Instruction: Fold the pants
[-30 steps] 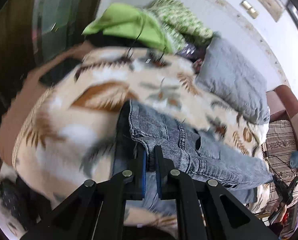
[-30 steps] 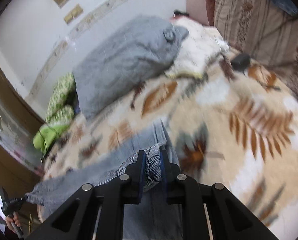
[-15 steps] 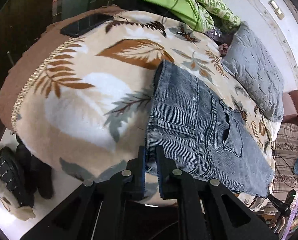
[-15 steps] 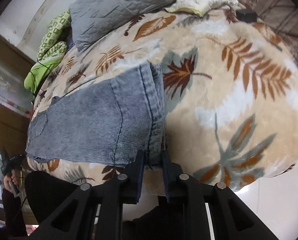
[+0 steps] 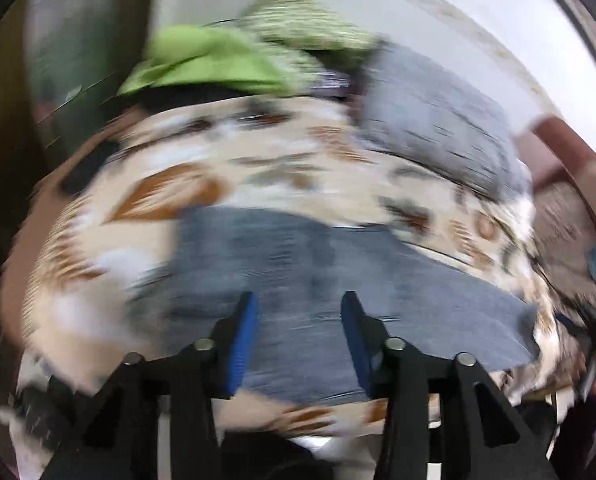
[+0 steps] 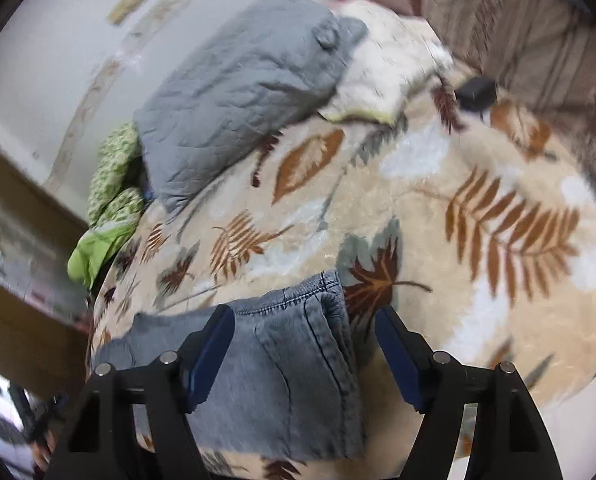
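both jaws just opened above pants (image 6: 281,364) on blanket (image 6: 478,264).

So the count here: one pair of folded blue jeans (image 6: 281,364) on one leaf-print blanket (image 6: 478,240), one grey quilted pillow (image 6: 241,88), one cream pillow (image 6: 390,68) next to it, and one small black gadget (image 6: 477,93) near the edge. There's also one lime-green cloth (image 5: 205,60), one green patterned bundle (image 6: 115,168), plus two grippers, each with two blue-padded fingers.
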Tool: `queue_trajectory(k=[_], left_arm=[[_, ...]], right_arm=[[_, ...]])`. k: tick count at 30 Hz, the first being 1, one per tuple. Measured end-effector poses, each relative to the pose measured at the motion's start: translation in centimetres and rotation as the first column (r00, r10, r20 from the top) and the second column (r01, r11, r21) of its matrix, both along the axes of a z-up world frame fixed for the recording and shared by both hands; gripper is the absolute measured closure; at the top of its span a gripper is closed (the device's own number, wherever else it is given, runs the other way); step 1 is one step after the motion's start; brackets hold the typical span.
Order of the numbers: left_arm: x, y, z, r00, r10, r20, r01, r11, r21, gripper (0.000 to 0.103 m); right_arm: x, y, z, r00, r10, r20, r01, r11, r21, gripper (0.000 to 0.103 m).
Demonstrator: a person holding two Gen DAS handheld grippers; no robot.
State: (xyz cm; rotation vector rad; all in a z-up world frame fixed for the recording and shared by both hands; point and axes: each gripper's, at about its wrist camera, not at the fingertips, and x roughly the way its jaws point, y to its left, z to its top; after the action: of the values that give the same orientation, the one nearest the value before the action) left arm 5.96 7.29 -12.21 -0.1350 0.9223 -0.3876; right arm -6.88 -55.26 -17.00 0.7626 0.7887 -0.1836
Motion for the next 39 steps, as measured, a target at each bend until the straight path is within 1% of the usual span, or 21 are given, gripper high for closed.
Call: queue_trajectory(k=[3,6,8,10,11,13,15,17,18,20,23,24,26,27,29,31,35,36,37,38,39], left_arm=[[-0.4,-7.0,-1.1,0.990,-0.141,0.006,0.141,0.990,-0.003,0.053],[-0.9,-12.1,-3.3,0.971,-0.240,-0.020,0.240,0.971,0.003,0.053],[-1.2,-14.2,-4.9,0.960,-0.276,-0.043,0.277,0.961,0.010,0.053],[-1.4,-15.9,-7.1,0.949,-0.303,-0.083,0.306,0.952,0.028,0.053],[-1.5,-16.5,-8.3,0.943,-0.313,-0.111,0.318,0.947,0.037,0.053],[-1.1,-17.3,-10.3,0.936,-0.316,-0.158,0.328,0.943,0.061,0.053],[-1.3,-17.5,-11.7,0.935,-0.310,-0.173,0.327,0.942,0.076,0.053],[-1.7,-17.3,-11.7,0.936,-0.326,-0.131,0.337,0.939,0.072,0.053],[-1.8,-17.4,-11.7,0.934,-0.333,-0.127,0.344,0.936,0.078,0.053],[-1.7,-17.5,-11.7,0.933,-0.337,-0.124,0.348,0.935,0.072,0.051],[-1.9,-17.3,-11.9,0.930,-0.352,-0.111,0.358,0.932,0.047,0.045],[-2.1,-17.2,-11.9,0.929,-0.355,-0.103,0.361,0.932,0.043,0.045],[-2.3,-17.1,-11.8,0.928,-0.362,-0.089,0.366,0.930,0.036,0.041],[-2.3,-17.2,-11.8,0.927,-0.366,-0.085,0.369,0.929,0.033,0.040],[-2.3,-17.0,-11.6,0.927,-0.366,-0.075,0.369,0.929,0.019,0.040],[-2.2,-16.9,-11.4,0.931,-0.359,-0.061,0.360,0.933,0.006,0.040],[-2.2,-16.7,-10.9,0.943,-0.333,-0.020,0.333,0.943,0.023,0.039],[-2.2,-16.7,-11.0,0.942,-0.334,-0.018,0.335,0.942,0.025,0.039],[-2.2,-16.8,-11.1,0.941,-0.338,-0.017,0.339,0.940,0.031,0.039],[-2.3,-16.9,-11.2,0.938,-0.346,-0.014,0.346,0.937,0.046,0.039],[-2.5,-17.1,-11.2,0.935,-0.355,-0.009,0.355,0.932,0.066,0.039]], right_arm=[[2.7,0.1,-1.9,0.998,-0.001,-0.067,0.004,0.999,0.048,0.027],[4.7,0.2,-3.8,0.987,-0.013,-0.161,0.021,0.999,0.048,0.028],[5.7,0.5,-5.2,0.980,-0.001,-0.198,0.015,0.997,0.070,0.032],[6.4,0.8,-6.4,0.979,0.026,-0.202,-0.006,0.995,0.100,0.061],[6.4,1.0,-6.9,0.981,0.038,-0.191,-0.015,0.993,0.120,0.068],[6.3,1.4,-7.1,0.986,0.045,-0.159,-0.028,0.994,0.110,0.089],[5.8,1.7,-6.2,0.992,0.016,-0.128,-0.010,0.999,0.044,0.090],[4.3,1.5,-4.0,0.999,-0.045,-0.023,0.044,0.999,-0.017,0.091],[3.9,1.5,-3.5,0.998,-0.061,-0.002,0.061,0.997,-0.043,0.094],[4.0,1.2,-3.5,0.995,-0.088,-0.041,0.083,0.990,-0.113,0.094],[5.1,-0.3,-7.6,0.967,-0.137,-0.214,0.130,0.990,-0.051,0.094],[5.0,-0.9,-7.9,0.961,-0.150,-0.232,0.150,0.989,-0.019,0.094],[3.9,-1.5,-6.3,0.973,-0.187,-0.136,0.191,0.981,0.014,0.094],[3.6,-1.0,-4.4,0.982,-0.184,-0.045,0.184,0.983,-0.004,0.093],[4.5,1.1,-1.6,0.994,-0.093,0.057,0.095,0.995,-0.037,0.092],[6.7,4.5,0.4,0.991,0.057,0.118,-0.051,0.997,-0.052,0.087],[13.1,12.7,0.9,0.930,0.340,0.141,-0.344,0.939,0.006,0.075],[14.2,14.6,0.7,0.913,0.386,0.133,-0.391,0.921,0.006,0.064],[15.5,16.5,0.5,0.896,0.428,0.118,-0.431,0.902,0.001,0.047],[16.1,18.2,0.1,0.878,0.466,0.108,-0.468,0.884,-0.001,0.041],[17.6,20.2,-0.4,0.856,0.505,0.110,-0.508,0.861,0.006,0.041]])
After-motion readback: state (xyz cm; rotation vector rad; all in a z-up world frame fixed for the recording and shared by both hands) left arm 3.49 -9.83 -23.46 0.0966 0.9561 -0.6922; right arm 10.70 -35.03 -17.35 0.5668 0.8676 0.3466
